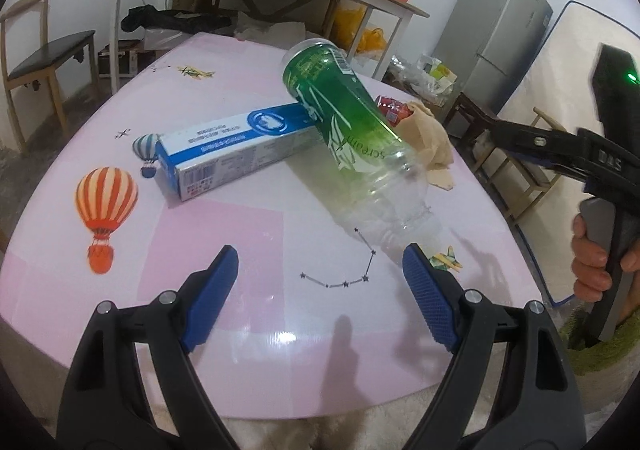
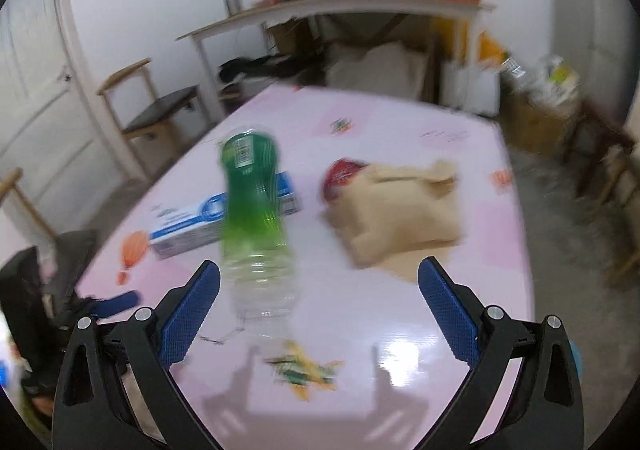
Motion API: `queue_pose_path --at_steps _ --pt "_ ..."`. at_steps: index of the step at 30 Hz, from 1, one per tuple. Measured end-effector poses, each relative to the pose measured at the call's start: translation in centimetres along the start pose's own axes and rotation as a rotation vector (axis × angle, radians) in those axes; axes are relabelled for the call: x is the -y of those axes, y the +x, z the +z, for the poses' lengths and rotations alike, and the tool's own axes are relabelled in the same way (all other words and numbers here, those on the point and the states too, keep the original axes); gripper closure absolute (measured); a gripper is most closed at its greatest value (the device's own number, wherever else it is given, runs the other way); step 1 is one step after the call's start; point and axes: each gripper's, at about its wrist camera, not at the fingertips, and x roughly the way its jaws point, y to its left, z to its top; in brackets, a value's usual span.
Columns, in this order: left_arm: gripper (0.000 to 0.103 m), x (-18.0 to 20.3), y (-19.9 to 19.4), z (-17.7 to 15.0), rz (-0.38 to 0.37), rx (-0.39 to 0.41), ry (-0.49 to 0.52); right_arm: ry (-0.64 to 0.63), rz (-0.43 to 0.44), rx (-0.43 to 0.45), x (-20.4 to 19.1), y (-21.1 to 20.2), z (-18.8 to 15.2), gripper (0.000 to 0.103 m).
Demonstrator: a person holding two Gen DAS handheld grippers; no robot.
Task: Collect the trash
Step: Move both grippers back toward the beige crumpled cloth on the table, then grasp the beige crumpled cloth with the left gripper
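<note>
While lying on its side on the pink table, one clear plastic bottle with green label, empty, ribbed near the neck, rests partly across one blue-and-white cardboard box. Just beside: one crumpled tan paper bag and one red wrapper tucked against it. Left hand-held gripper: jaws spread wide, nothing between the blue textured pads, bottle neck close ahead. Right hand-held gripper: jaws spread wide, nothing gripped, bottle neck near left pad.
</note>
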Motion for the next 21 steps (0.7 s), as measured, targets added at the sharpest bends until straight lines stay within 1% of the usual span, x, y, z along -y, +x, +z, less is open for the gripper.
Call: queue_pose_path --at_steps 3,5,9,10,12,14,15,18,20,21 --pt "0.023 -0.1 0.4 0.2 -0.014 0.017 0.010 0.038 -0.006 0.002 0.6 0.7 1.1 0.007" --pt "0.023 0.0 0.7 0.4 -0.019 0.028 0.027 0.107 -0.013 -0.002 2.1 1.3 2.1 0.007" --pt "0.023 0.1 1.3 0.6 -0.043 0.028 0.043 0.125 -0.041 -0.024 4.5 3.3 3.6 0.007" --pt "0.023 0.1 1.5 0.6 -0.057 0.023 0.047 0.140 -0.039 -0.033 5.1 3.8 4.0 0.007" --pt "0.023 0.3 1.9 0.6 -0.074 0.017 0.056 0.208 -0.004 -0.045 7.1 5.1 5.0 0.010" --pt "0.023 0.3 2.1 0.6 -0.081 0.019 0.057 0.296 0.021 -0.052 9.4 6.2 5.9 0.011" --pt "0.023 0.4 2.3 0.6 -0.086 0.020 0.054 0.351 0.038 -0.063 10.7 7.1 6.3 0.013" --pt "0.023 0.3 2.6 0.7 -0.096 0.014 0.047 0.484 0.041 -0.112 13.8 9.9 7.1 0.019" --pt "0.023 0.3 2.7 0.7 -0.096 0.014 0.044 0.537 0.047 -0.143 15.0 11.4 6.9 0.028" --pt "0.023 0.3 2.7 0.7 -0.096 0.015 0.042 0.556 0.046 -0.165 15.4 12.1 6.8 0.035"
